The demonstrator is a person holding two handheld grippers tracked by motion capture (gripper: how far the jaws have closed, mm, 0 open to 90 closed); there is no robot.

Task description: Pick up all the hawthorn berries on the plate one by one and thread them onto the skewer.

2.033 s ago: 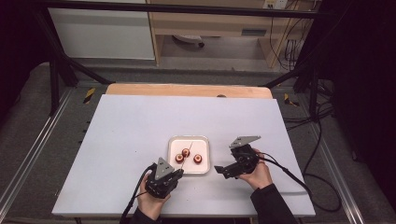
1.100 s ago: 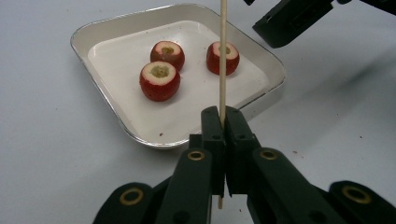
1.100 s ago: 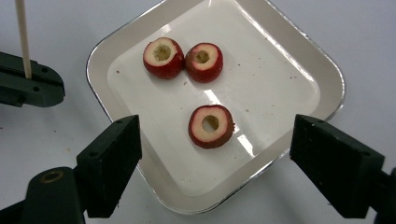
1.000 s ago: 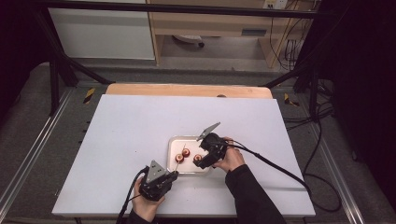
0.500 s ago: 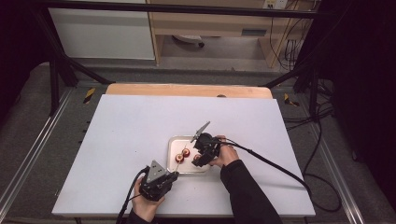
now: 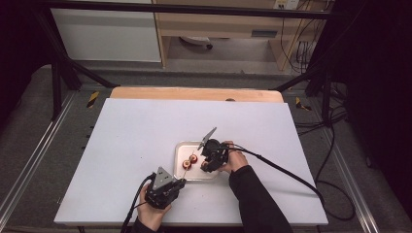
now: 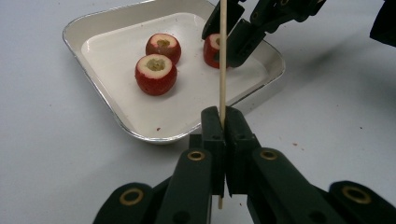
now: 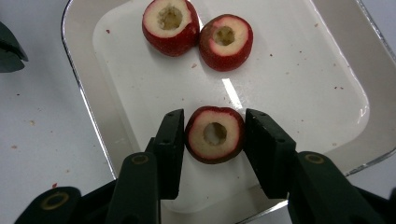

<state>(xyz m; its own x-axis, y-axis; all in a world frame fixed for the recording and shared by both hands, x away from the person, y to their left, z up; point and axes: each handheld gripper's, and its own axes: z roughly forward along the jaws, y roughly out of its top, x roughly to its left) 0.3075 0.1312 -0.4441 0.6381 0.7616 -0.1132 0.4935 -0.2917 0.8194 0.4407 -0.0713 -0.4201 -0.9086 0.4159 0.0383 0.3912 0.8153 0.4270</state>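
closing right hand-held gripper (image 8: 212, 154) squarely on cored hawthorn (image 8: 215, 134) in tray (image 8: 84, 100), jaws just narrowing but left pad barely touching, while left hand-held gripper (image 7: 222, 122), clamped on skewer (image 7: 222, 56), holding upright.

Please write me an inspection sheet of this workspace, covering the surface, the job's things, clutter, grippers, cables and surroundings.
Surface: white table, a few reddish crumbs near the tray.
Job's things: shallow white tray with three cored red fruits; two touch each other, the third fruit sits apart. One thin wooden skewer.
Clutter: nothing seen.
Grippers: left gripper shut on the skewer, held upright beside the tray. Right gripper straddles the third fruit; its jaws have just been closing, and the pads look at or just short of its sides.
Cables: one black cable trails from each gripper off the near edge.
Surroundings: dark metal frame, wooden shelving behind, more cables on the floor at right.
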